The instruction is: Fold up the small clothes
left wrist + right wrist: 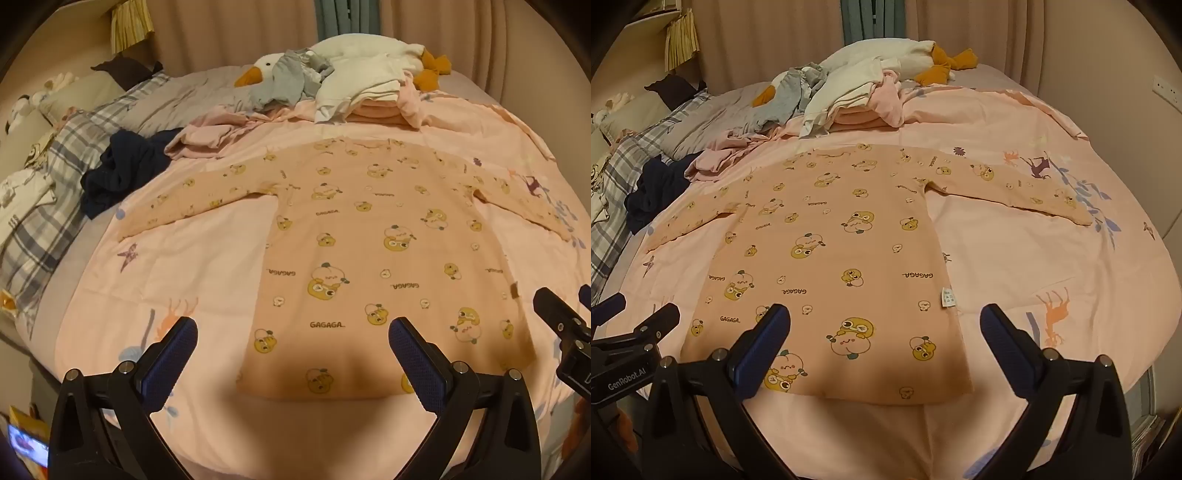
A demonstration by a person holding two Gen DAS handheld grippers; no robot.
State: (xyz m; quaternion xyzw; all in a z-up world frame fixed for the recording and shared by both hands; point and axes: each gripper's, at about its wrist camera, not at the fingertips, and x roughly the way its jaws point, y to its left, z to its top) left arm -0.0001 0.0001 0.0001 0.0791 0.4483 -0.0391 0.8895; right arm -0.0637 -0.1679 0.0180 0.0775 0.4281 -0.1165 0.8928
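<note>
Left gripper (pixel 291 354) wide open, holding nothing, hovering over the hem's left half; peach long-sleeve top (pixel 369 258) lies flat, collar away, both sleeves spread, on the pink duvet (pixel 192 258) of the bed. Left sleeve (pixel 199 195) looks like the first fold, my guess: pinch near the cuff, lay it across the chest, keep the side seam straight, don't drag the body. Right gripper (pixel 885 350) equally wide and empty above the hem's right corner; it can pin the body meanwhile, then mirror on the right sleeve (pixel 1015 192). Readable: "GAGAGA" printed repeatedly on the fabric, "GenRobot.AI" on the left gripper's housing in the right view; white care tag (pixel 947 296) at the side seam, text too small.
</note>
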